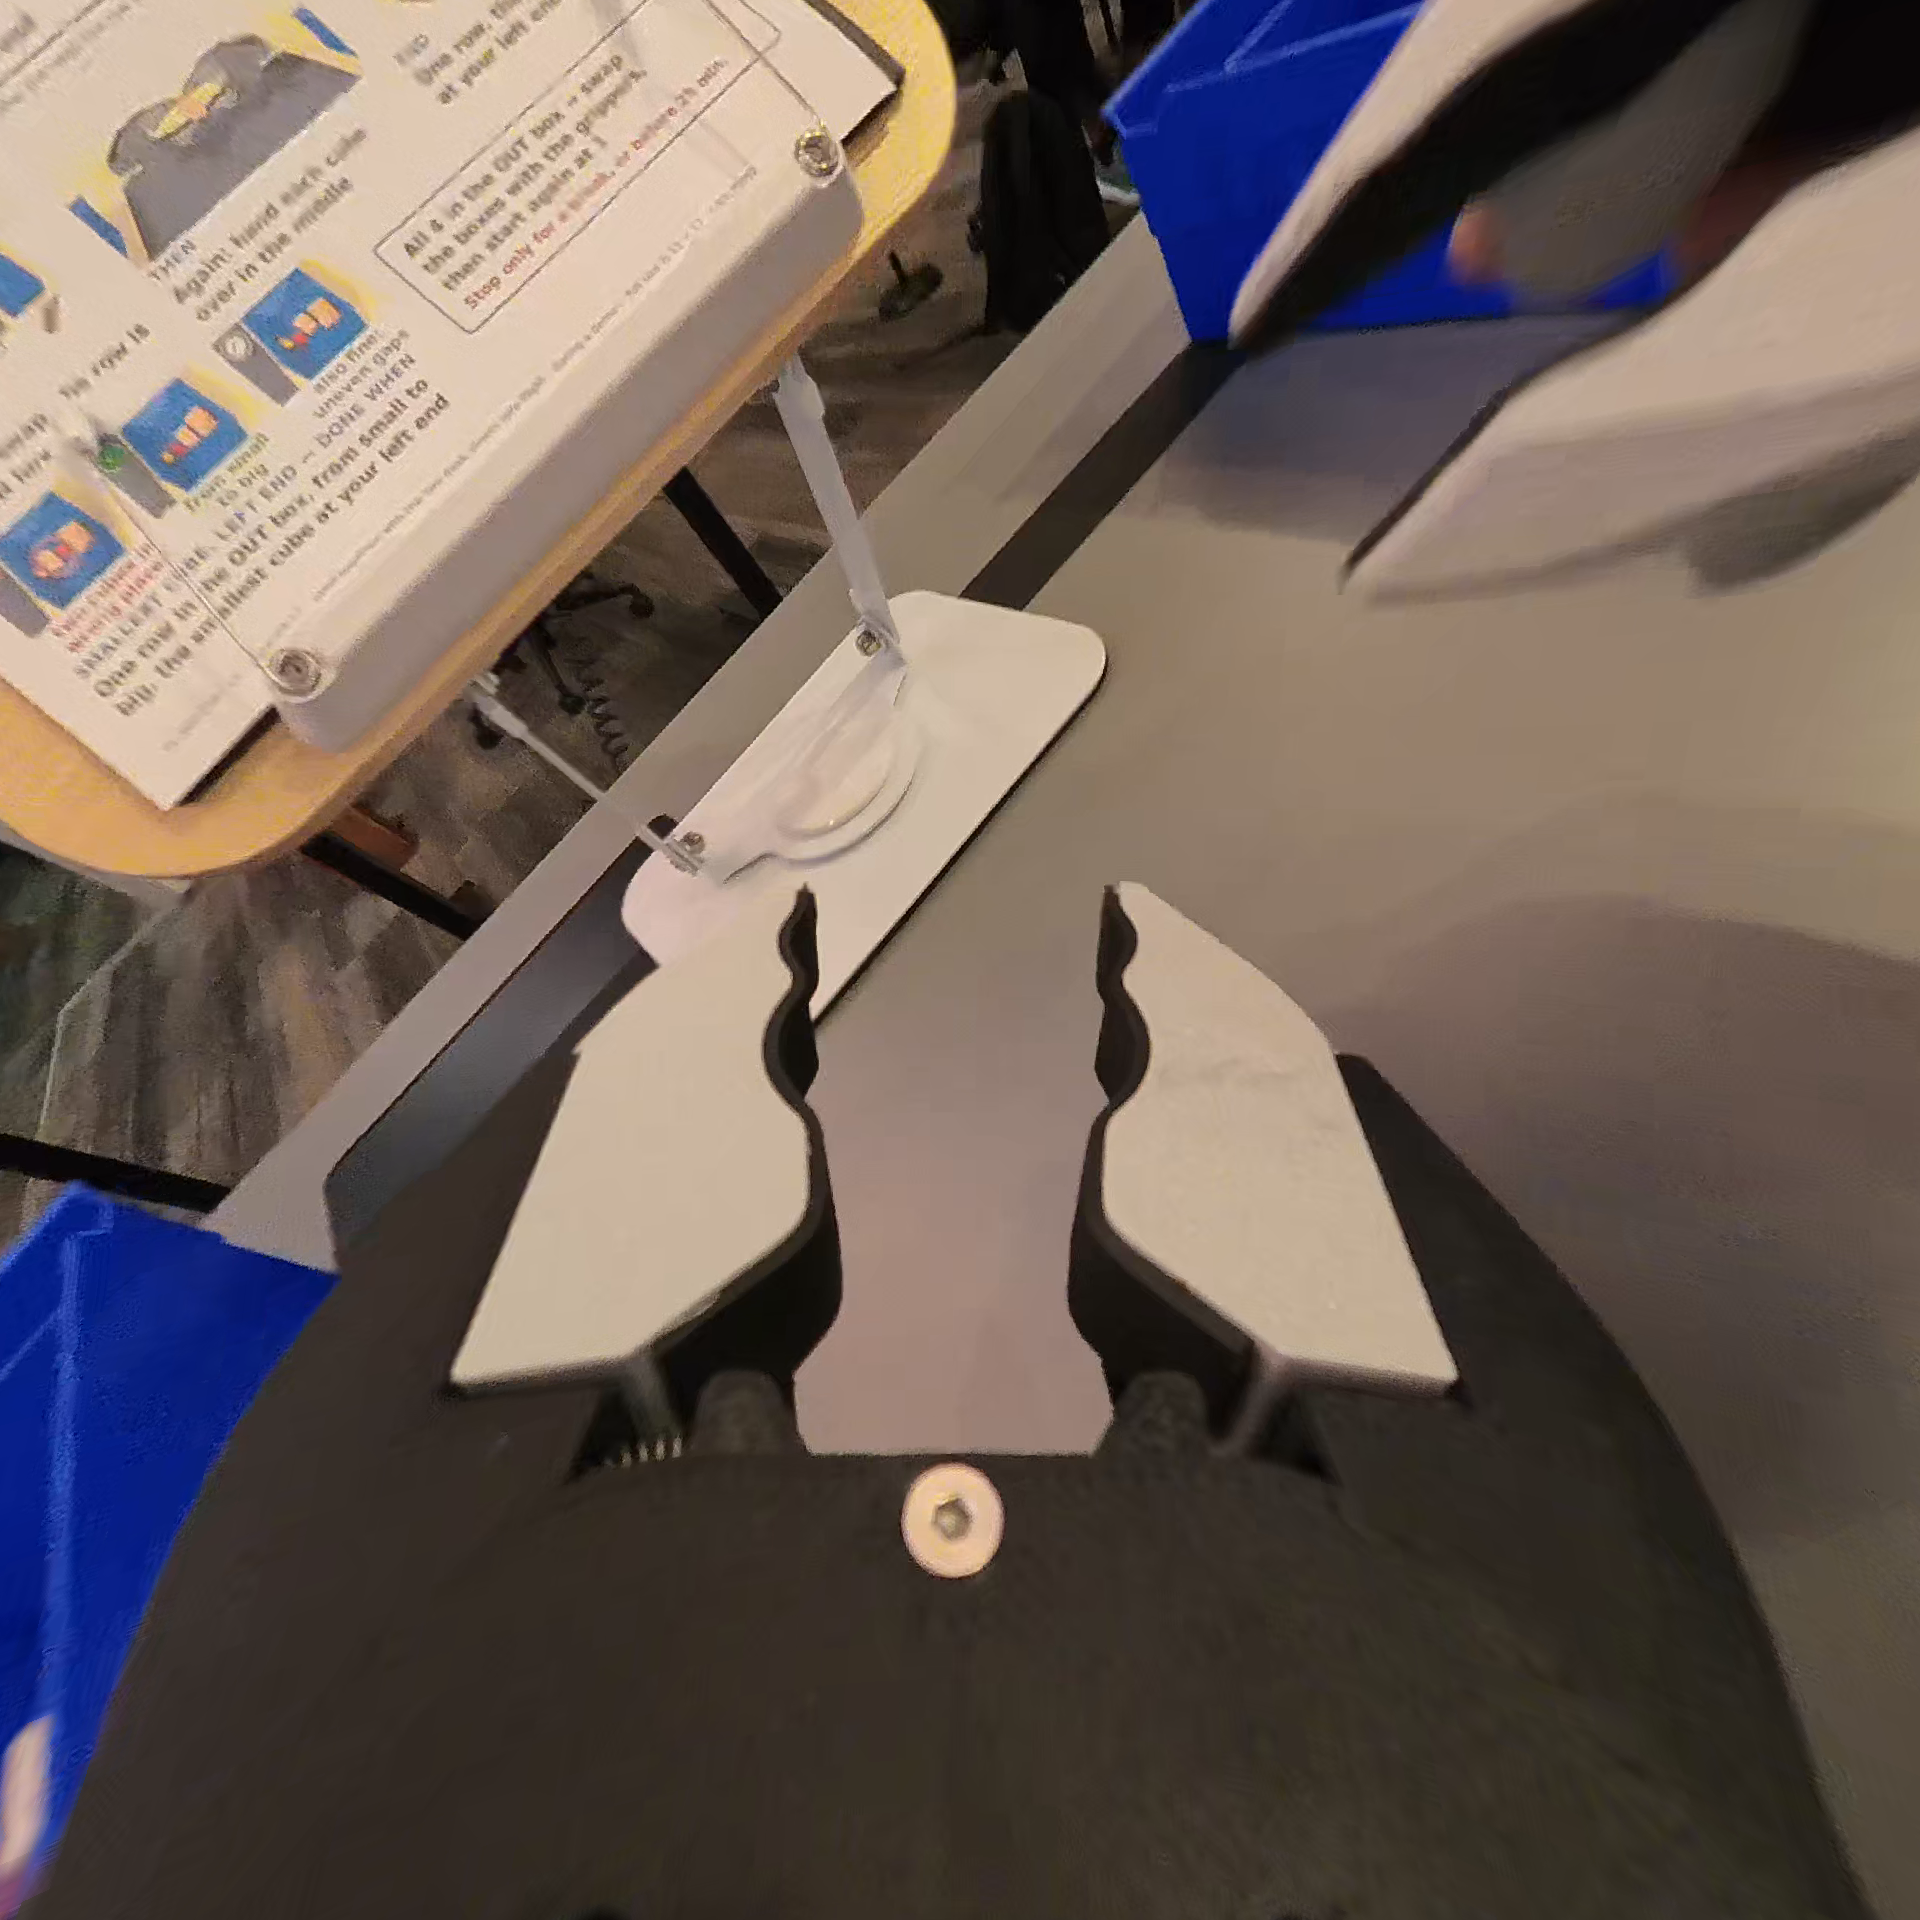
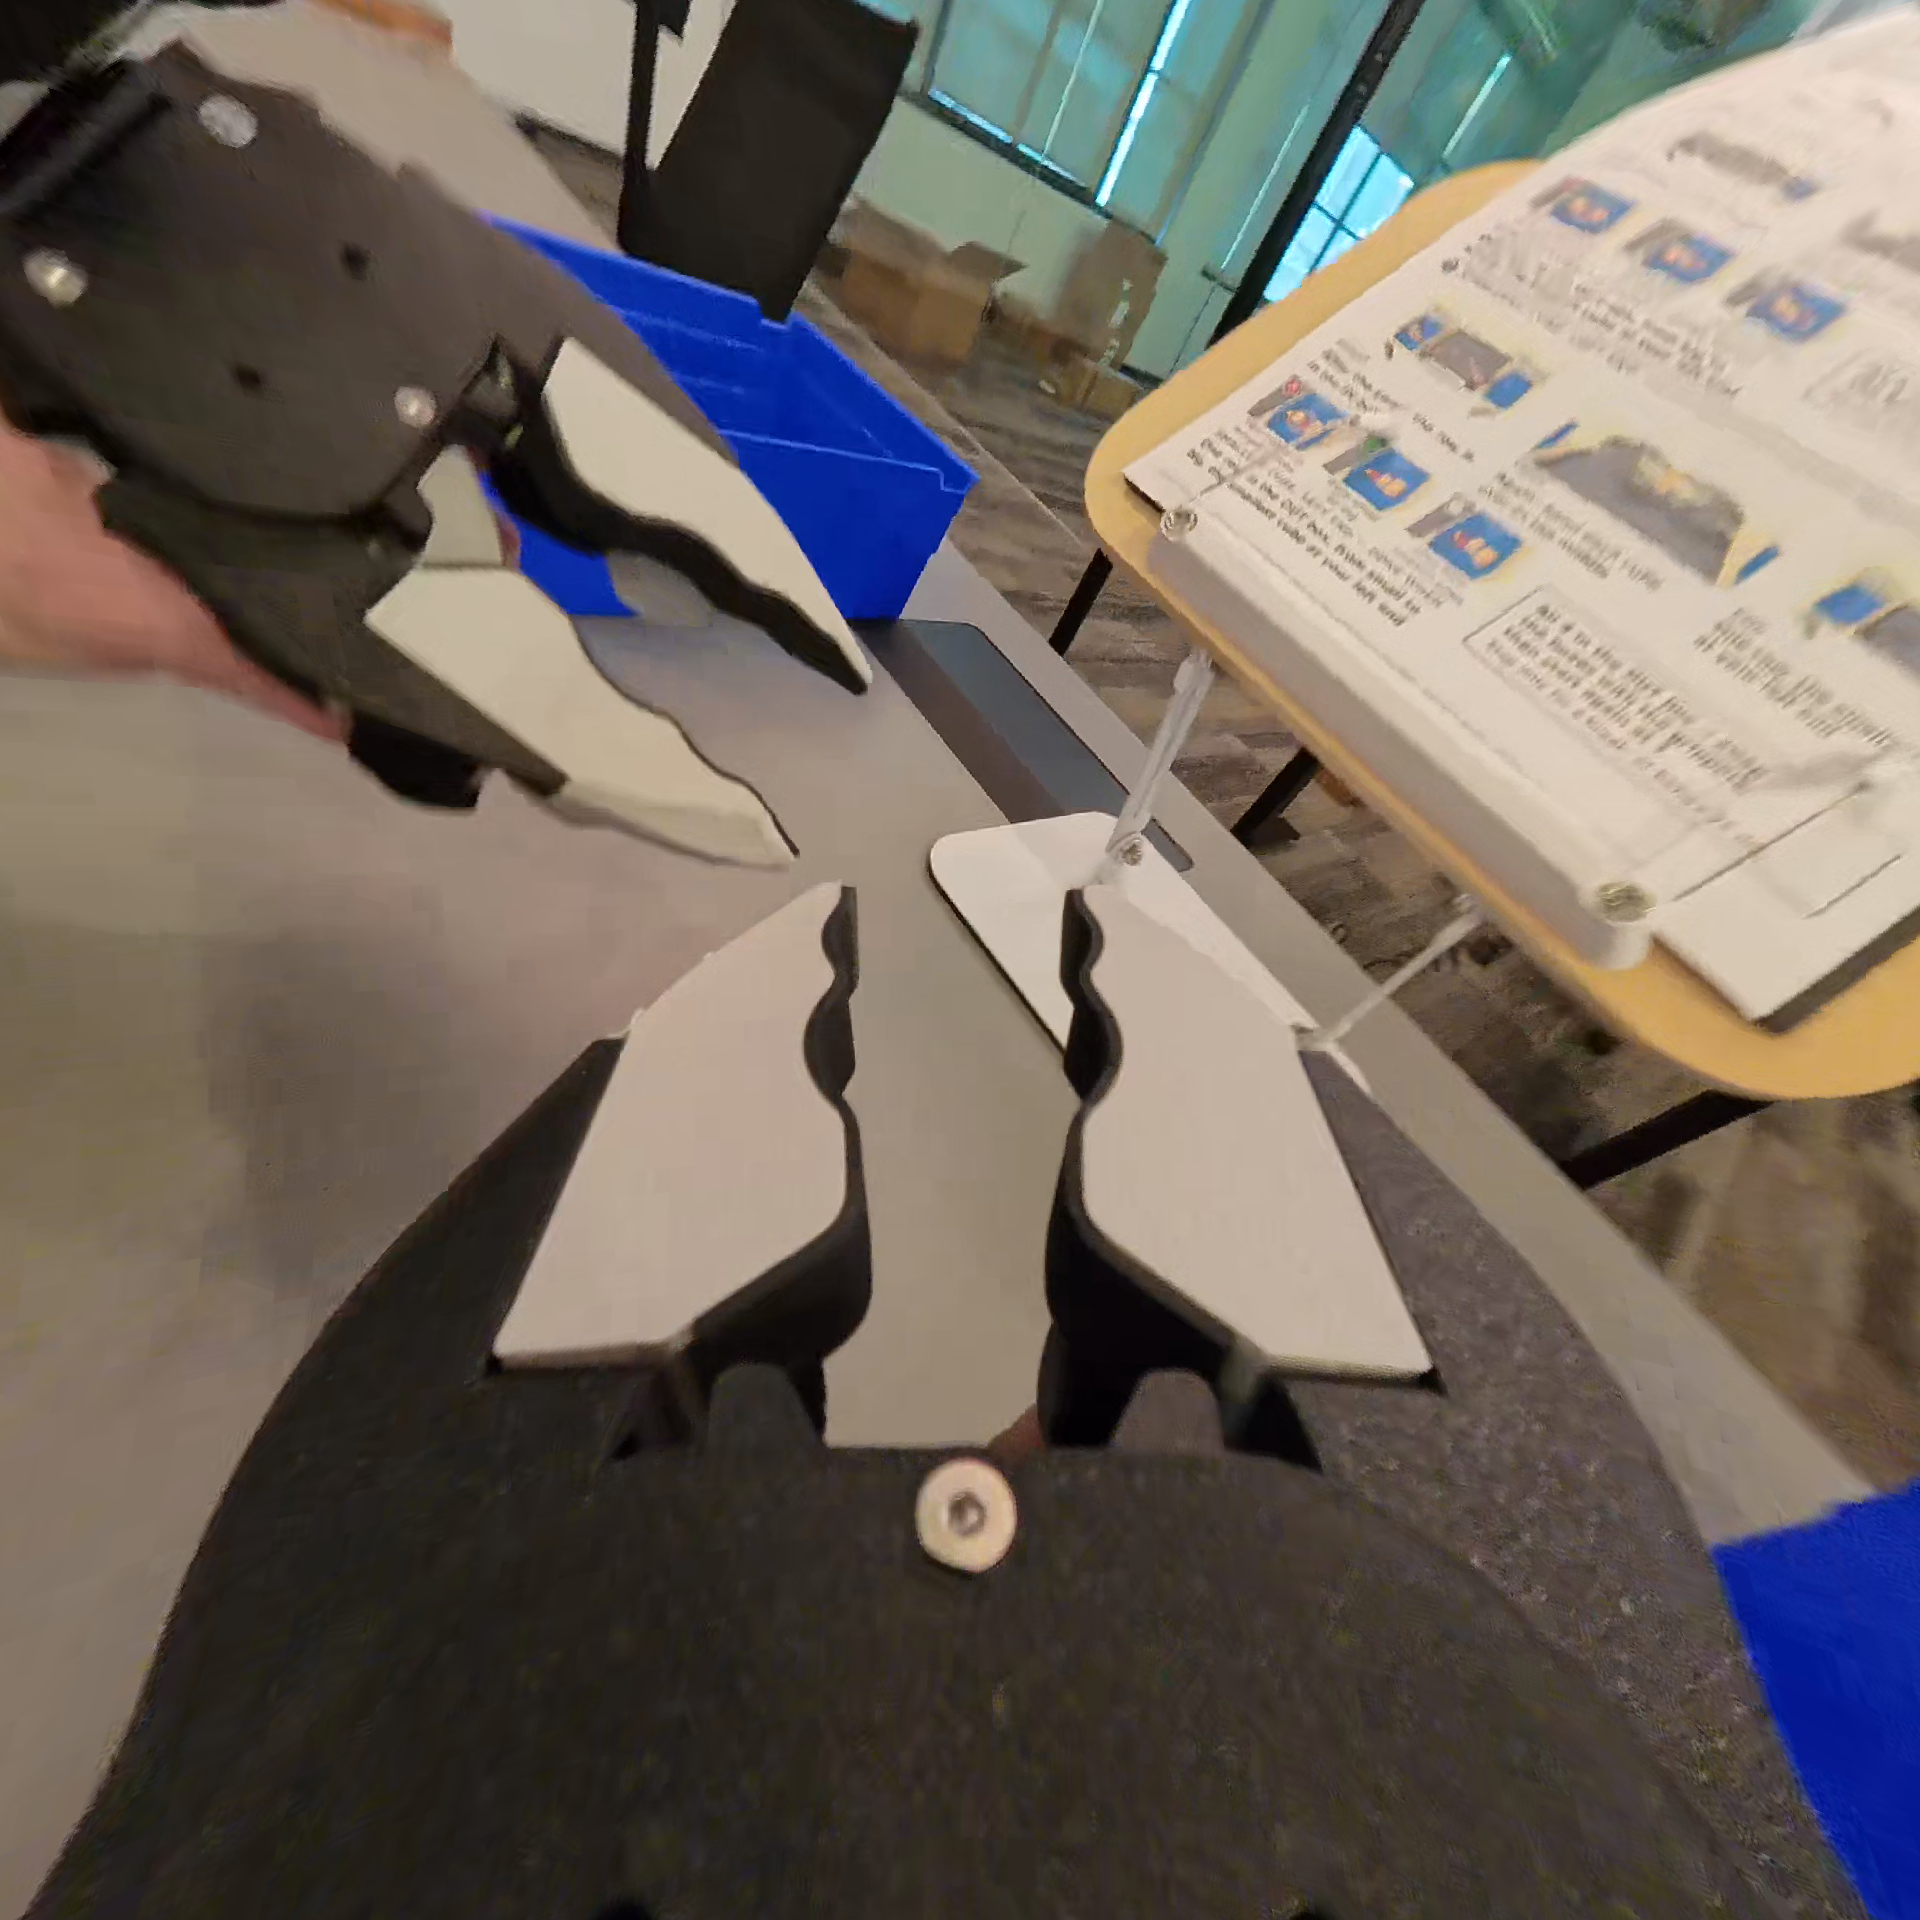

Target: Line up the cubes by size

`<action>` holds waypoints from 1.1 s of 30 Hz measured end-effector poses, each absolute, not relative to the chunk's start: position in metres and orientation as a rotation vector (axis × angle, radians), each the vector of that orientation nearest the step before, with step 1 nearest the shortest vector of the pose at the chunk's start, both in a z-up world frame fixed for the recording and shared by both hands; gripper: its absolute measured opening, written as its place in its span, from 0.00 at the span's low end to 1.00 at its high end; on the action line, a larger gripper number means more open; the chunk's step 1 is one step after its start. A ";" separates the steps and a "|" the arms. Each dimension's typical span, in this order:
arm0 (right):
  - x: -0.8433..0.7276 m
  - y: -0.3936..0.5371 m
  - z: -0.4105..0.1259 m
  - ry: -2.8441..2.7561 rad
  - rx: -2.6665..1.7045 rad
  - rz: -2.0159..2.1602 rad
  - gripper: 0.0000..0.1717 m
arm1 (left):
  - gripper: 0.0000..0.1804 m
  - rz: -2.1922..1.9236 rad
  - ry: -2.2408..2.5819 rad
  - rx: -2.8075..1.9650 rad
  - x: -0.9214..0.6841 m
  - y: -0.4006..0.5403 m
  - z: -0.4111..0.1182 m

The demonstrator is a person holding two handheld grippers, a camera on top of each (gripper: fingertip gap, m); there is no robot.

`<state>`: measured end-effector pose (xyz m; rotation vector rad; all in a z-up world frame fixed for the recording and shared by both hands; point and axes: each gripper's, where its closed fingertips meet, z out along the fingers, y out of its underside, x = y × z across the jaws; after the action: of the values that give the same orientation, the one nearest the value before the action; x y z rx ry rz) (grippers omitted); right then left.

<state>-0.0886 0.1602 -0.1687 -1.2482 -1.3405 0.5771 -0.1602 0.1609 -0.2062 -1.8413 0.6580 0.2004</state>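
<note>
- Left hand-held gripper point(image 1: 956, 899) and right hand-held gripper point(image 2: 961, 899), both black-bodied with white fingers, hover released and empty over the grey worktop point(image 1: 1455, 831).
- No cubes show; likely inside a blue plastic bin point(image 2: 831, 457), probably light and rigid, best pinched across opposite flat faces.
- White stand base point(image 1: 914, 748) and instruction board point(image 2: 1558, 540) crowd the far edge.

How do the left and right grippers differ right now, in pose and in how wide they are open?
The left gripper has the wider gap between its fingers; the right gripper stands a little narrower. In the right wrist view the left gripper is turned on its side, one finger above the other, in front of a blue bin; the right gripper's fingers lie side by side over the grey table. Both are open with nothing between the fingers, pointing toward the white stand base.
</note>
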 end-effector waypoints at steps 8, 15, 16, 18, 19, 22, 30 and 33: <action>-0.111 0.186 -0.225 -1.189 -1.320 0.729 0.19 | 0.25 0.201 0.537 -1.835 -0.171 0.176 -0.256; -0.112 0.178 -0.235 -1.264 -1.216 0.603 0.18 | 0.24 0.204 0.542 -1.872 -0.174 0.176 -0.266; -0.113 0.176 -0.238 -1.281 -1.207 0.578 0.18 | 0.24 0.221 0.558 -1.877 -0.174 0.176 -0.268; -0.116 0.173 -0.242 -1.313 -1.184 0.535 0.18 | 0.24 0.224 0.576 -1.879 -0.173 0.176 -0.269; -0.116 0.171 -0.243 -1.326 -1.173 0.521 0.18 | 0.24 0.227 0.581 -1.882 -0.172 0.176 -0.270; -0.117 0.171 -0.243 -1.329 -1.161 0.501 0.18 | 0.24 0.241 0.606 -1.889 -0.170 0.177 -0.273; -0.117 0.172 -0.245 -1.340 -1.136 0.465 0.17 | 0.24 0.230 0.589 -1.869 -0.170 0.176 -0.269; -0.117 0.172 -0.246 -1.348 -1.129 0.457 0.17 | 0.24 0.266 0.588 -1.812 -0.177 0.171 -0.252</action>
<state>-0.1171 0.1716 -0.2457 -1.1288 -1.3481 0.4566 -0.1773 0.1710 -0.2521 -1.8118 0.5884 0.2665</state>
